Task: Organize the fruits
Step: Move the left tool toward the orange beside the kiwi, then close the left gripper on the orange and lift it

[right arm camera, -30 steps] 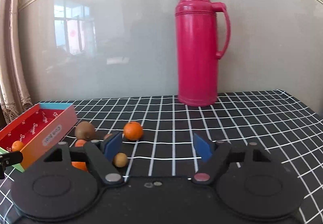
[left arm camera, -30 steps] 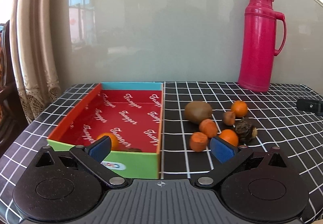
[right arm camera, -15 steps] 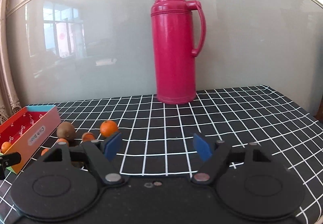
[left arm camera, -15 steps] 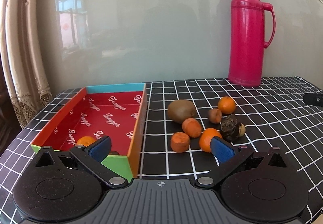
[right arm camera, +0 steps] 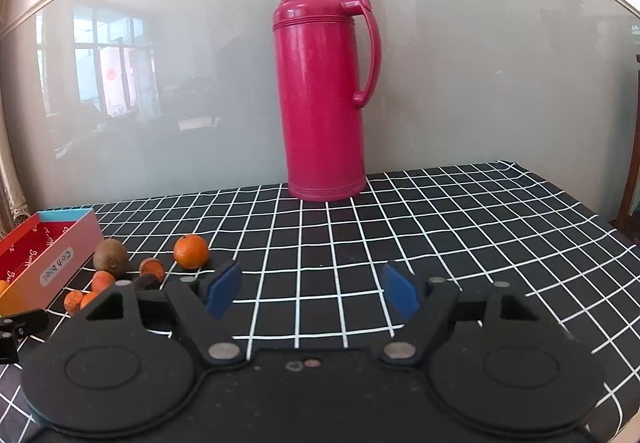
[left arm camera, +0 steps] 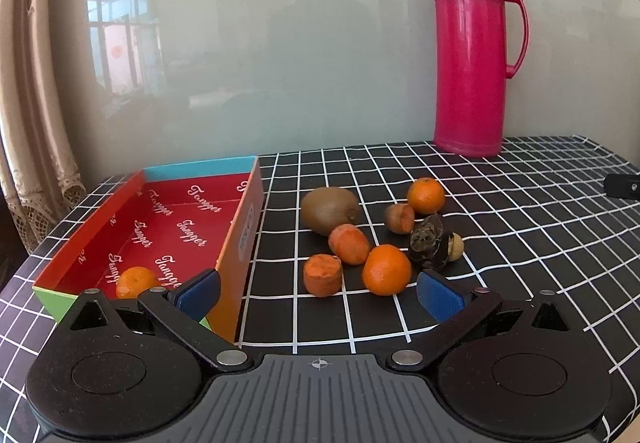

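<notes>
A red-lined box [left arm camera: 172,227] lies at the left with one tangerine [left arm camera: 136,282] in its near corner. Right of it lie a kiwi [left arm camera: 330,209], two carrot pieces [left arm camera: 349,243] [left arm camera: 323,274], a near tangerine [left arm camera: 386,269], a far tangerine [left arm camera: 426,196], a small brown fruit [left arm camera: 399,218] and a dark lumpy piece [left arm camera: 430,242]. My left gripper [left arm camera: 319,295] is open and empty, just short of the near pieces. My right gripper [right arm camera: 312,289] is open and empty over bare cloth; the box [right arm camera: 60,257], kiwi [right arm camera: 111,257] and far tangerine [right arm camera: 191,251] lie to its left.
A tall pink thermos [left arm camera: 472,51] stands at the back by the glass wall; in the right wrist view the thermos [right arm camera: 324,99] is straight ahead. The checked tablecloth [right arm camera: 440,227] covers the table. A curtain [left arm camera: 28,83] hangs at the left.
My left gripper has swung right, from facing the box to facing the loose pile. My right gripper has turned right and pulled back, so the fruit slid to its left.
</notes>
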Motion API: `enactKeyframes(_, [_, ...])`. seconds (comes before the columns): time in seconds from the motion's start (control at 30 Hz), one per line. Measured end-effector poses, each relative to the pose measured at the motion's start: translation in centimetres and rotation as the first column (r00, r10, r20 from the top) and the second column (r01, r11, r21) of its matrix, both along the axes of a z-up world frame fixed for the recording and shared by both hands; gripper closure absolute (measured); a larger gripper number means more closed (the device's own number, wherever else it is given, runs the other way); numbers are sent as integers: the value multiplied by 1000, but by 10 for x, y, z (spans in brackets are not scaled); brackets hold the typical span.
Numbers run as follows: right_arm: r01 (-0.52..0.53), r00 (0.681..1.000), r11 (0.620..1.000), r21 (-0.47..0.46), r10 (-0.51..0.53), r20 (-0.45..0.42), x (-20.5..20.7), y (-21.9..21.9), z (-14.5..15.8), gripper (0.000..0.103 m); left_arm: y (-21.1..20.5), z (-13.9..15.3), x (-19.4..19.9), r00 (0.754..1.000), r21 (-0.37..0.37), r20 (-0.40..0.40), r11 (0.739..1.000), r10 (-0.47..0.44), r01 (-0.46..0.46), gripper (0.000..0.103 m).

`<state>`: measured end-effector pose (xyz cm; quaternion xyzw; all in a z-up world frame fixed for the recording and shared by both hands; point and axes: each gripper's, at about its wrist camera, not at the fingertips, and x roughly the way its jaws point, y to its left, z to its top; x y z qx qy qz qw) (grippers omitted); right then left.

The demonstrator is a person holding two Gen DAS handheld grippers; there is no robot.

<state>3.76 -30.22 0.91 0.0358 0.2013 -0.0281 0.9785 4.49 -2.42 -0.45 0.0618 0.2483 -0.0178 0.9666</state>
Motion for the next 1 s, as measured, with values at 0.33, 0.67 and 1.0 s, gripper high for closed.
enactKeyframes(0.33, [31, 999, 1000, 1, -31, -9, -4, -15, -5, 25, -15, -8, 10, 999, 16, -37, 1000, 9, -9, 0])
enactKeyframes(0.67, [84, 996, 996, 3, -84, -24, -11, -39, -14, 25, -28, -16, 24, 998, 4, -68, 1000, -4, 4, 0])
enactKeyframes(1.0, [136, 990, 991, 8, -135, -46, -15, -62, -23, 25, -35, -25, 38, 997, -22, -79, 1000, 9, -10, 0])
